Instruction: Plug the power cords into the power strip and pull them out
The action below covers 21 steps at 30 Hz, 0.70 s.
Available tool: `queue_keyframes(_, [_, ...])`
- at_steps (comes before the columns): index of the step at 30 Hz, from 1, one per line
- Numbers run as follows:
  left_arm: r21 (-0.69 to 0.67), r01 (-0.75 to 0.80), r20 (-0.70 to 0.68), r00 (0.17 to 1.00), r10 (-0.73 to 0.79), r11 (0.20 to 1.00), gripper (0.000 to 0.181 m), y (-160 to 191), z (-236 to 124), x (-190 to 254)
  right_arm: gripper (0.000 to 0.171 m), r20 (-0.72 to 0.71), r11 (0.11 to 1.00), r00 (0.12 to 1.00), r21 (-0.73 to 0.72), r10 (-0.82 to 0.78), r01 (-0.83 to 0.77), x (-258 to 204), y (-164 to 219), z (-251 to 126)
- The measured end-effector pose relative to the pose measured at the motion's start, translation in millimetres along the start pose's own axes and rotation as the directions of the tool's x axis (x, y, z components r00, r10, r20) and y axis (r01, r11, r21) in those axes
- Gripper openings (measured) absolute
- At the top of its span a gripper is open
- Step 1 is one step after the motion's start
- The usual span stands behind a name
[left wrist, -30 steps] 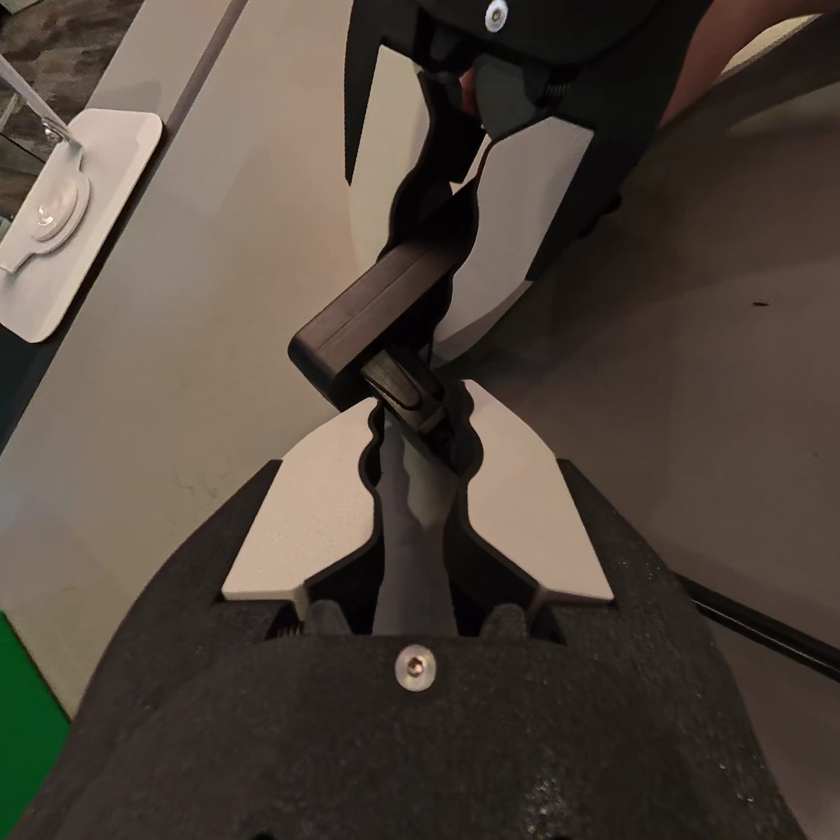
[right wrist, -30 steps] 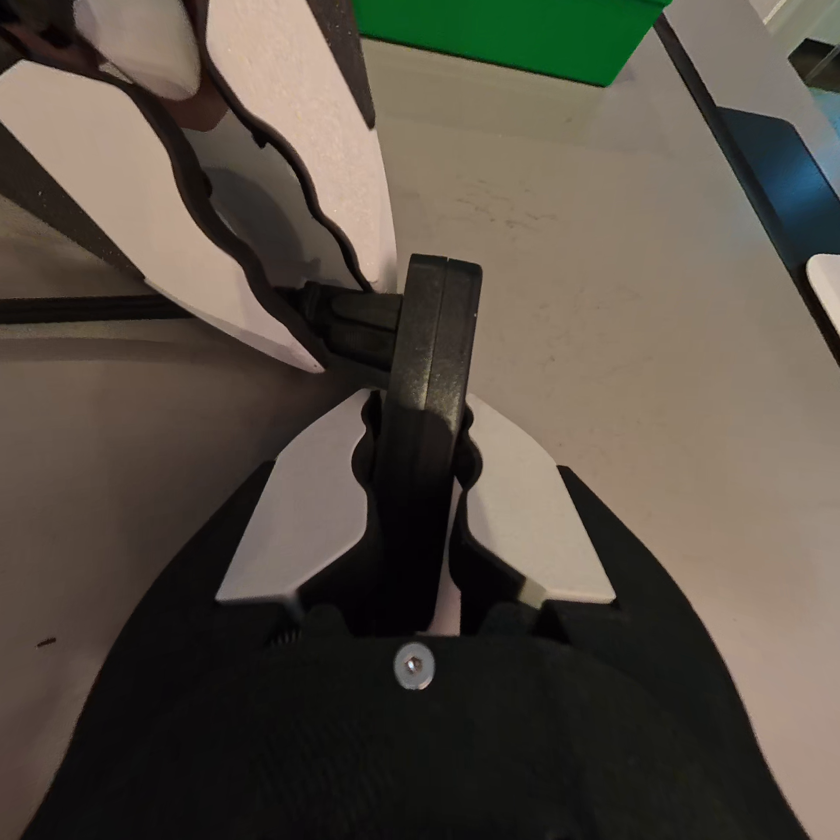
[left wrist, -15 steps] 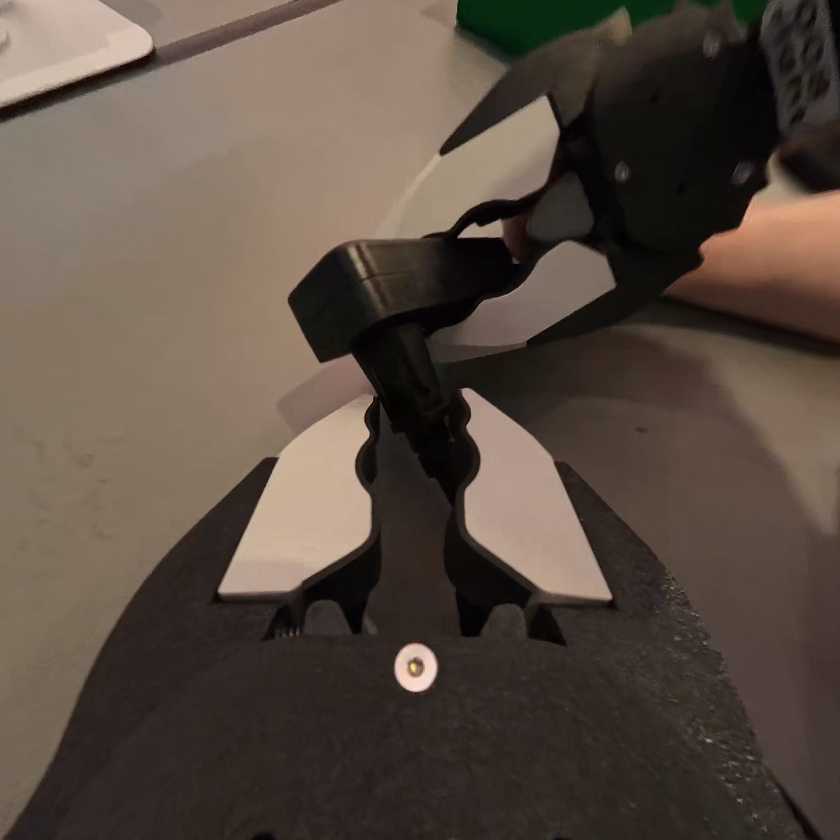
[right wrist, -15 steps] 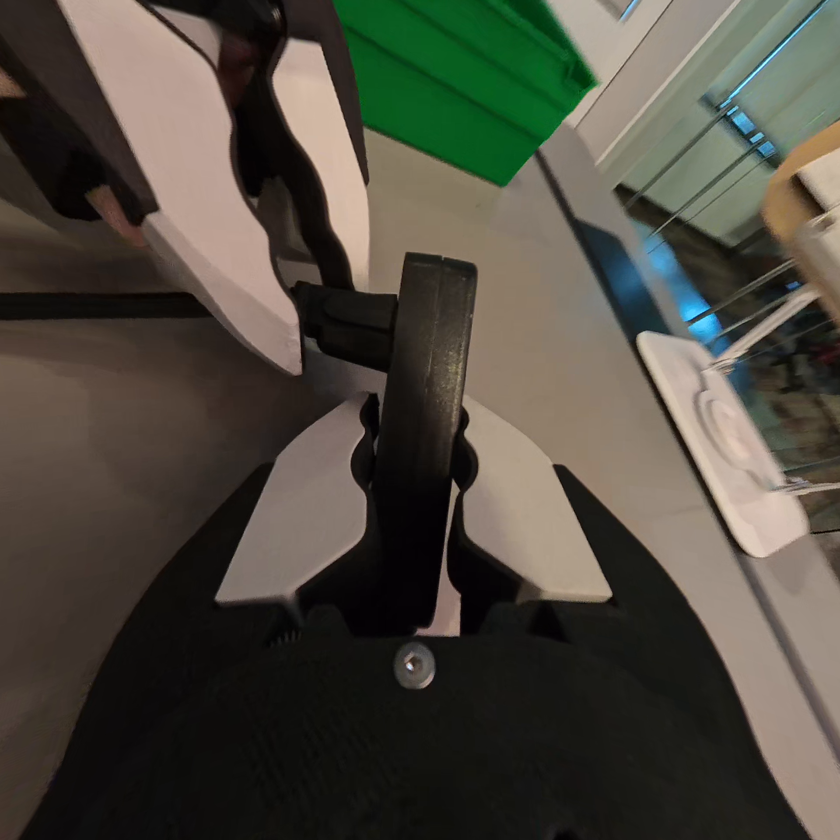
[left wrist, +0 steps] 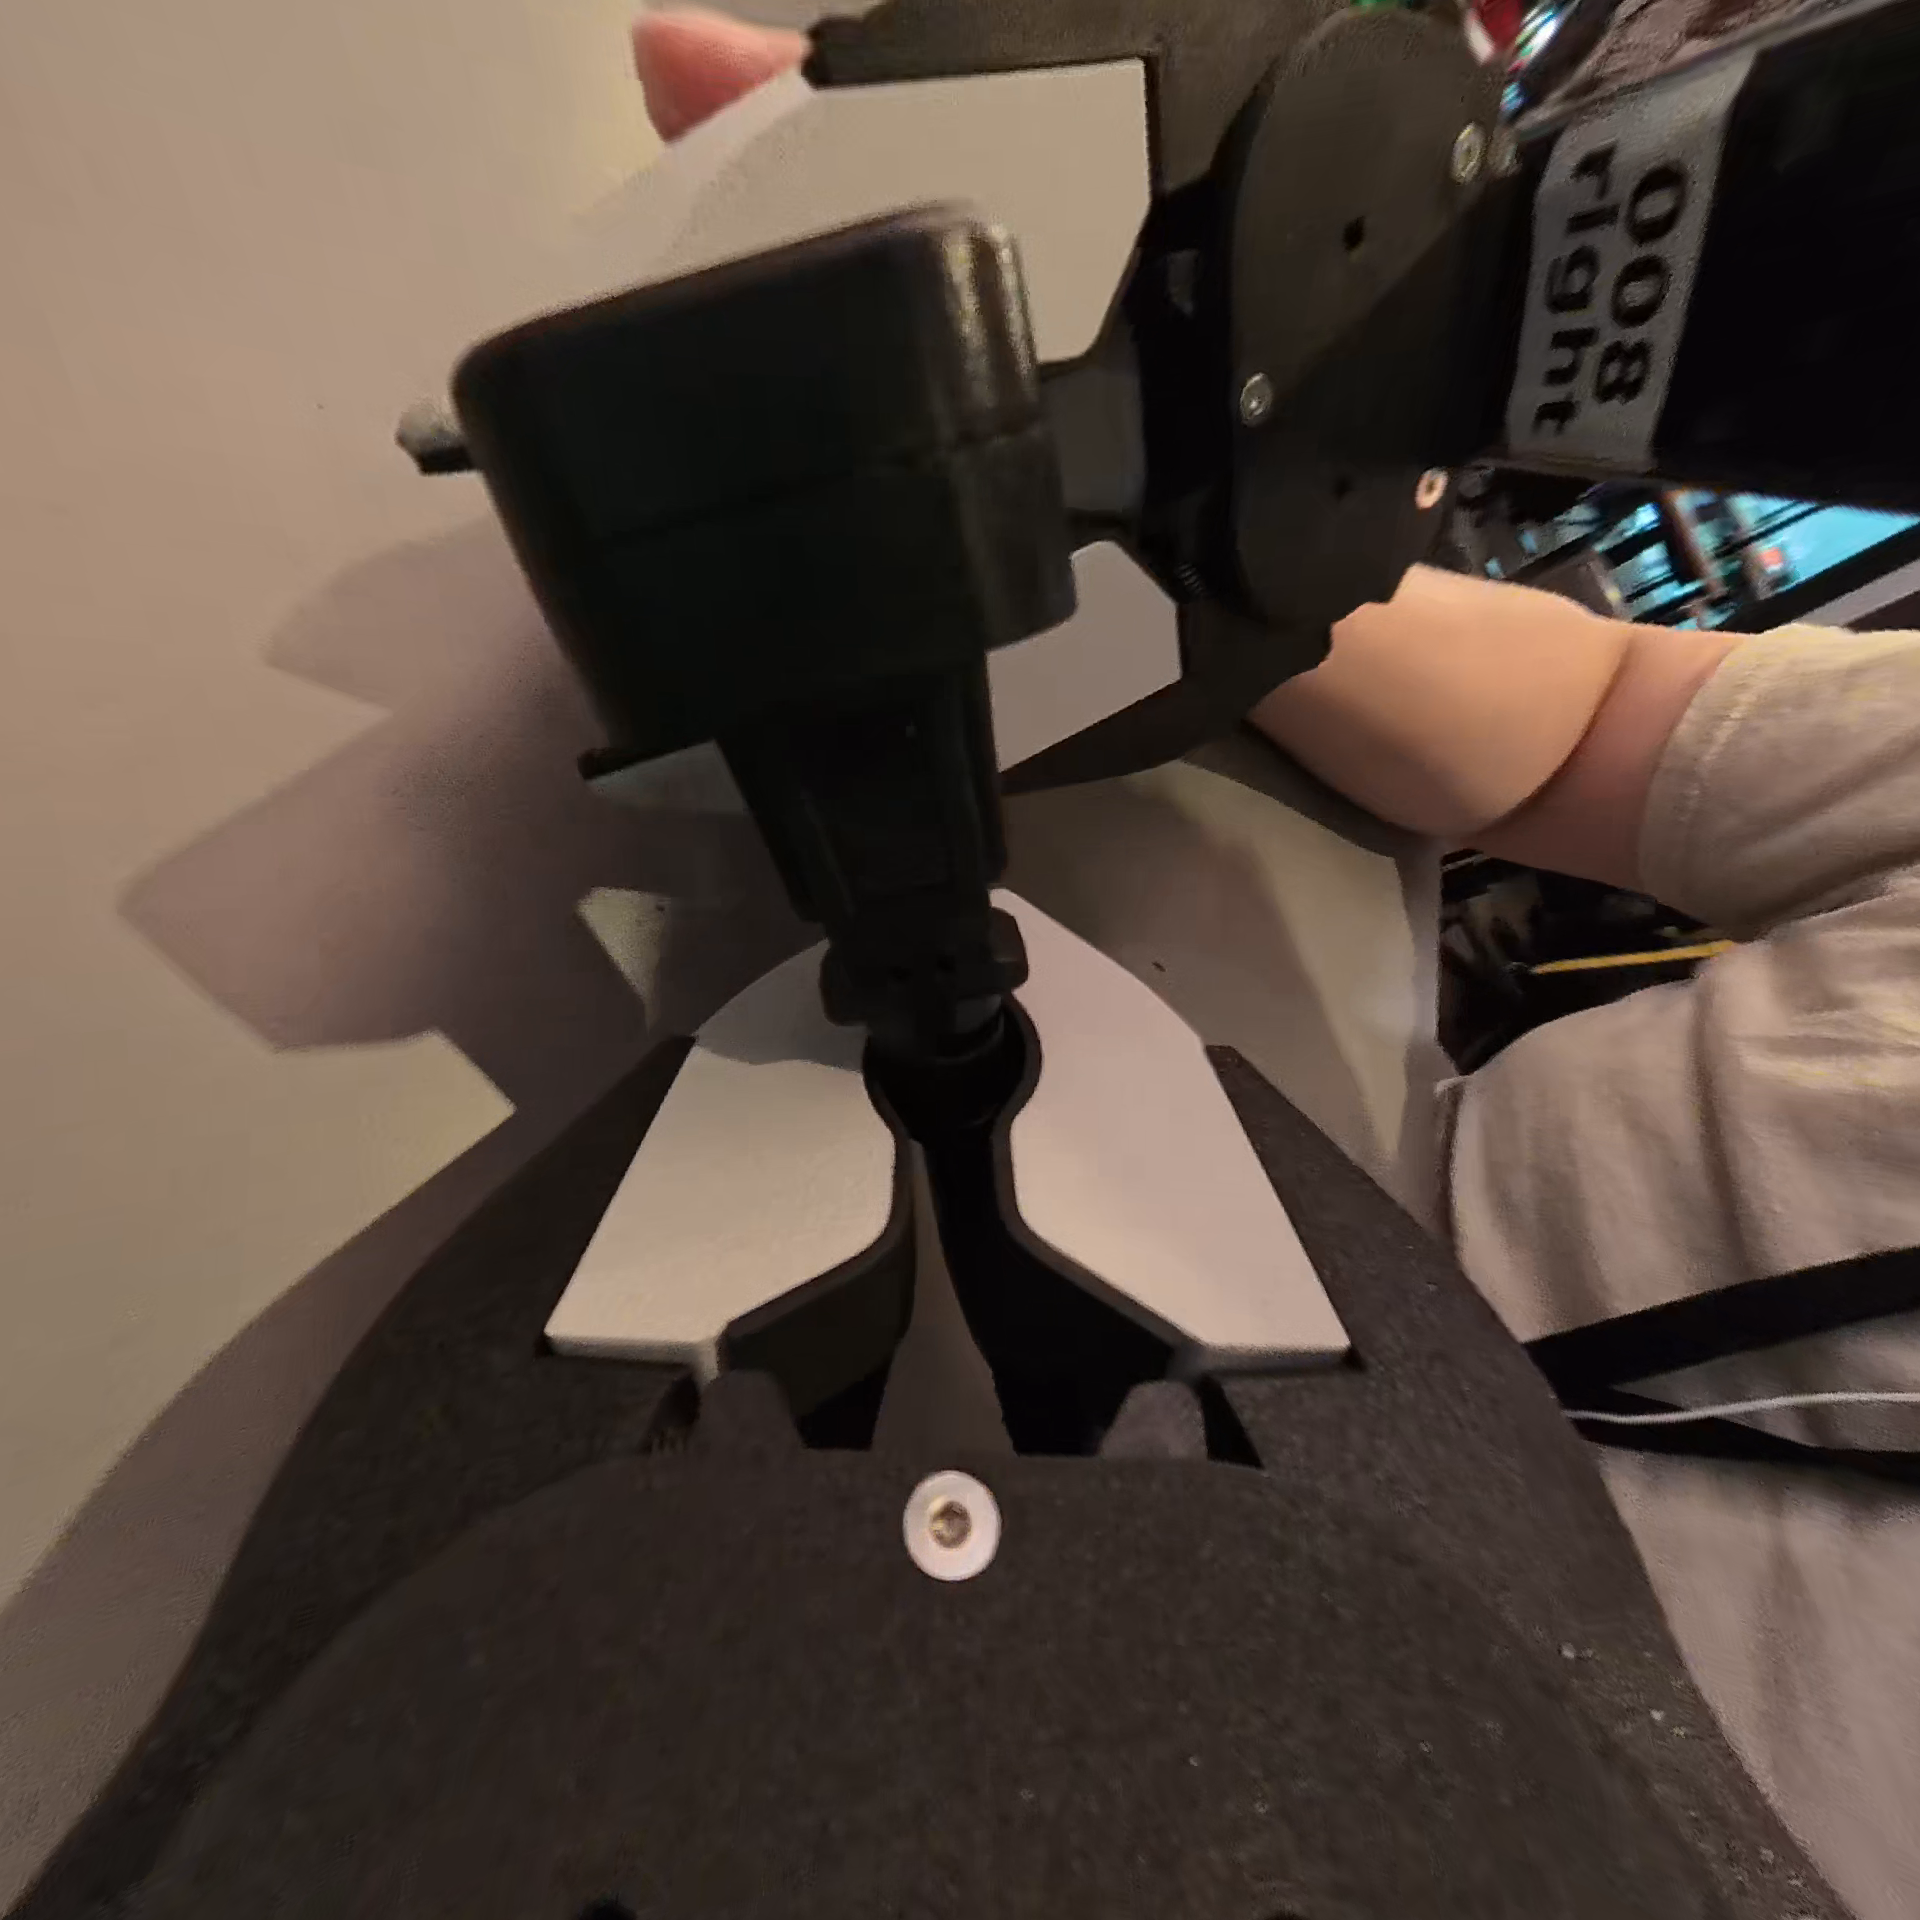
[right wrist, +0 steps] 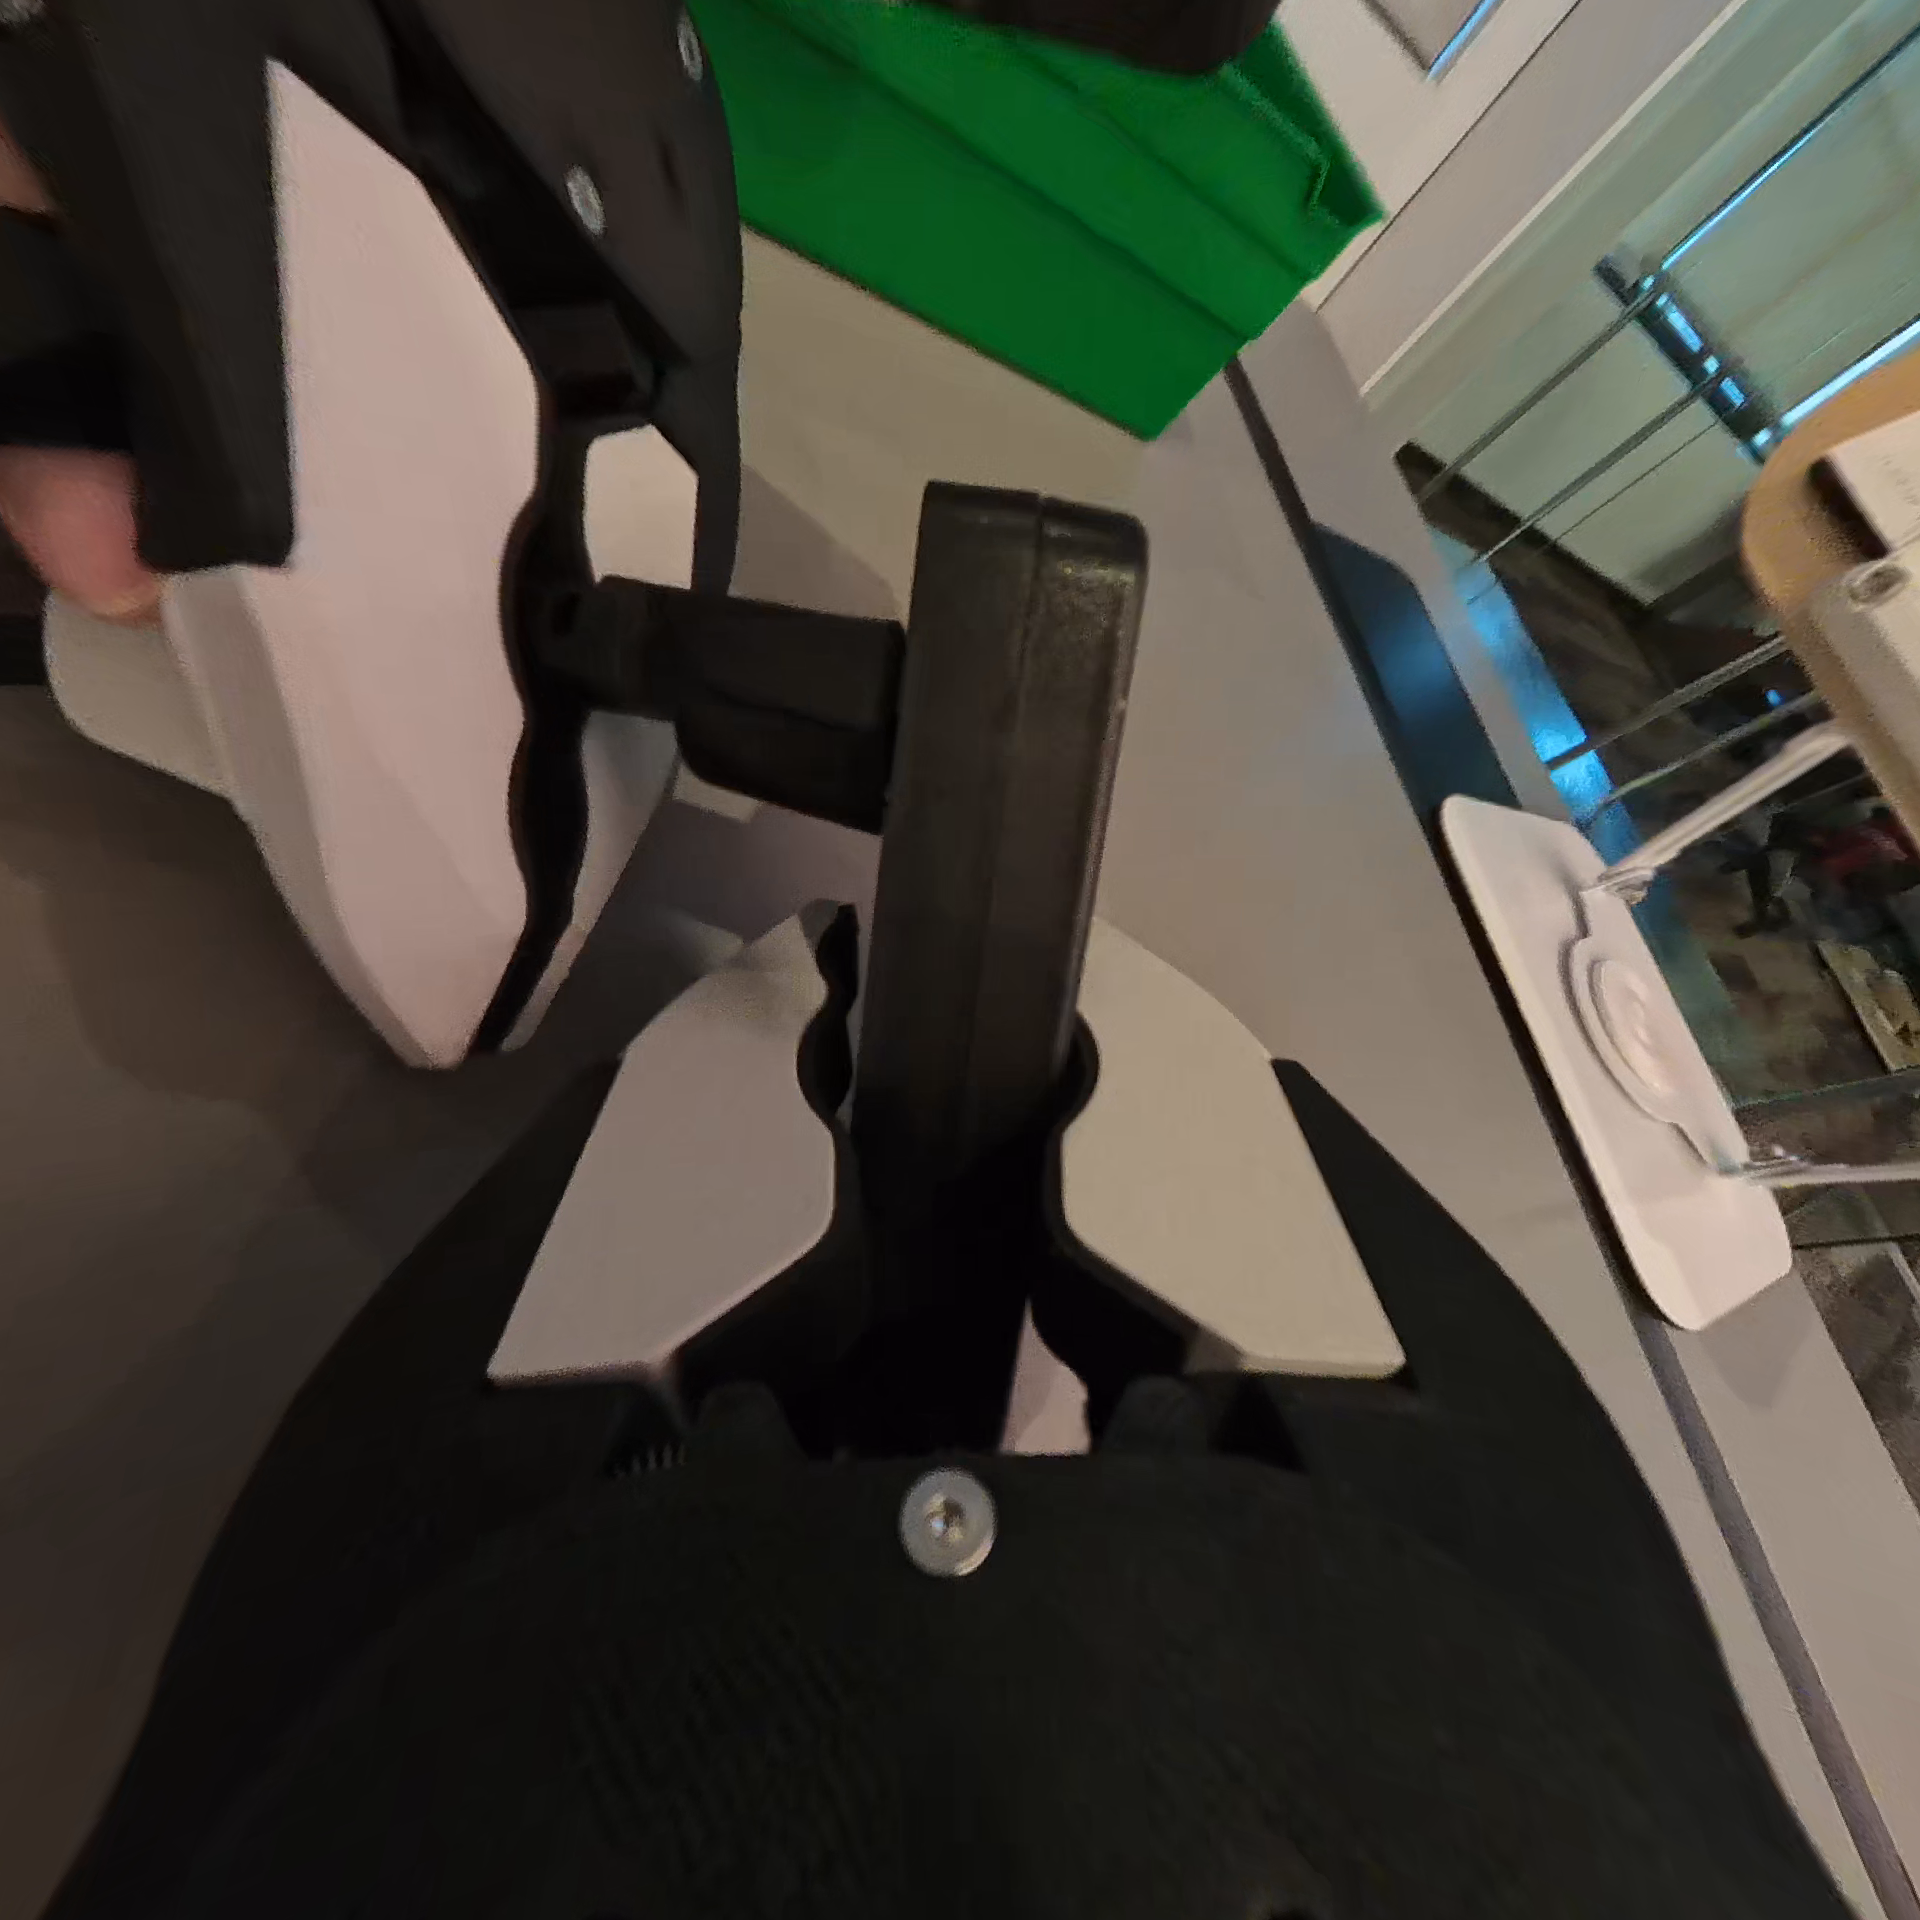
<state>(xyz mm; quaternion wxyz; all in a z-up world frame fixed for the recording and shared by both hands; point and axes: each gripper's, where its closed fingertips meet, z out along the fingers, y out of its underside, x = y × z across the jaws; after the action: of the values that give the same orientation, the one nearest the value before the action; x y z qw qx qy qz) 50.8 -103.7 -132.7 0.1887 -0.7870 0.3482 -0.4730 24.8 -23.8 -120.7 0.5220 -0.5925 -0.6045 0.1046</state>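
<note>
In the left wrist view my left gripper [left wrist: 940, 1003] is shut on the ribbed neck of a black power cord plug [left wrist: 883, 810]. The plug's front sits against a black power strip block [left wrist: 769, 468], and no prongs show. My right gripper [right wrist: 966, 966] is shut on the lower end of that power strip [right wrist: 1008, 748] and holds it upright above the table. In the right wrist view the plug [right wrist: 769, 696] sticks out of the strip's left face into the left gripper [right wrist: 540, 727]. The right gripper [left wrist: 1081, 395] shows at the upper right of the left wrist view.
A green bin [right wrist: 1039, 197] stands at the back of the grey table [right wrist: 1226, 727]. A white base plate with a clear stand [right wrist: 1600, 1101] lies near the table's right edge. A person's forearm and light sleeve [left wrist: 1662, 790] fill the right of the left wrist view, with black straps [left wrist: 1714, 1340] across.
Both grippers have swung round together with the strip and the plug, and now hold them higher and closer. The plug stays against the strip. Both grips are unchanged.
</note>
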Motion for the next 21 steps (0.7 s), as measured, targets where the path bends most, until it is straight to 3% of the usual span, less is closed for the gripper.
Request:
queue_keyframes(5, [-0.002, -0.006, 0.028, 1.0, 0.006, 1.0, 0.007, -0.3, 0.5, -0.6, 0.037, 0.039, 0.999, 0.999, -0.024, 0.028, -0.027, -2.1, 0.4, 4.9])
queue_keyframes(8, [-0.011, -0.074, 0.023, 0.997, 0.074, 0.997, 0.007, -0.3, 9.6, 12.1, 0.049, -0.015, 0.994, 0.999, -0.107, 0.036, -0.038, 3.8, 7.3, 13.1])
queue_keyframes(18, [-0.008, -0.109, 0.047, 0.993, 0.109, 0.994, 0.009, -3.1, 10.7, 11.5, 0.052, 0.004, 0.998, 0.999, -0.037, 0.046, -0.046, 5.5, 3.8, 14.5])
queue_keyframes(21, [0.023, -0.166, 0.022, 0.986, 0.165, 0.986, 0.02, -5.9, 14.3, 16.0, 0.052, -0.005, 0.999, 0.999, -0.002, 0.032, -0.032, 7.3, 0.8, 12.8])
